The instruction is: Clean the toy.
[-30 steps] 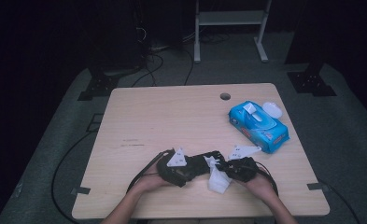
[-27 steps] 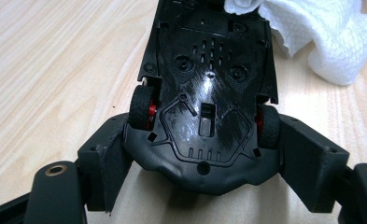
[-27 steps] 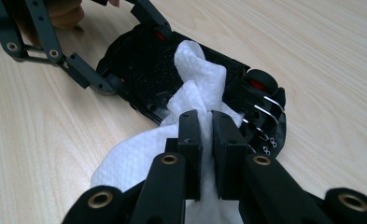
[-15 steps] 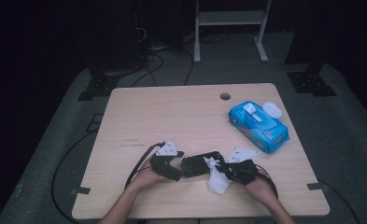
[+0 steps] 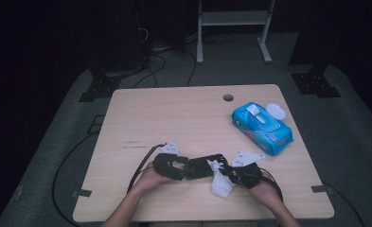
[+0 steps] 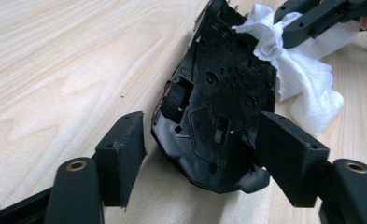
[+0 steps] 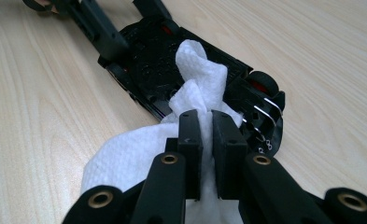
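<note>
Black toy car (image 6: 218, 107) lies belly-up, low centre on the desk (image 5: 183, 113), between the closing left tool's (image 6: 202, 154) jaws; right tool (image 7: 207, 135) pinches a wipe (image 7: 195, 79) against it.

The work surface is a light wood-grain table (image 5: 183, 118) with rounded corners and a round cable hole (image 5: 228, 98) near its far edge. It stands on grey carpeted floor (image 5: 70, 142). Beyond the table, a white metal frame (image 5: 231, 23) and black stand bases (image 5: 101, 87) occupy a dark, unlit room. Black cables (image 5: 167, 59) lie across the floor.
</note>
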A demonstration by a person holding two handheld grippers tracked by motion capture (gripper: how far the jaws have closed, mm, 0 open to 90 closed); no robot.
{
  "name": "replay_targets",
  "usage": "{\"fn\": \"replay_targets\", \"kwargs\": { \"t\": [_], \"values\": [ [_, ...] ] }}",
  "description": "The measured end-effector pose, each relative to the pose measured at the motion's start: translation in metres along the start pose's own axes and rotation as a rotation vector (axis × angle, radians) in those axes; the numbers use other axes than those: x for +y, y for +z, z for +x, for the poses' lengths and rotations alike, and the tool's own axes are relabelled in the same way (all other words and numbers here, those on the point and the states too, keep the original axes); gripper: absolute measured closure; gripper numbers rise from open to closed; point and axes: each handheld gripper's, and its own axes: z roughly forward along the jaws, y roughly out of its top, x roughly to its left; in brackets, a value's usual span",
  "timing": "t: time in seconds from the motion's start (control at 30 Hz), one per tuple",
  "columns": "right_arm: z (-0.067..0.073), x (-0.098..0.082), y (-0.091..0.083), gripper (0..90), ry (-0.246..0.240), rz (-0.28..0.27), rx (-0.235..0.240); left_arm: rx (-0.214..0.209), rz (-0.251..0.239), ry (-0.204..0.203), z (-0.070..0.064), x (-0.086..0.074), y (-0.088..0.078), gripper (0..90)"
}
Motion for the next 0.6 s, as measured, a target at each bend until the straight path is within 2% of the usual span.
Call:
{"fn": "replay_targets", "kwargs": {
  "t": [0.23,0.4,0.6],
  "values": [
    [0.0031,0.0038,-0.0018,82.4,-0.023,0.023,-0.007,0.009,0.000,0.004,-0.0015,-0.0001,-0.0004,35.8],
    [0.0053,0.0070,-0.0010,82.4,-0.025,0.025,0.012,0.019,0.003,0.026,-0.0028,0.0003,-0.0008,35.7],
    [0.0041,0.0031,-0.0006,82.5,-0.004,0.022,0.024,0.023,0.003,0.014,-0.0022,0.0000,-0.0004,34.7]
  ]
}}
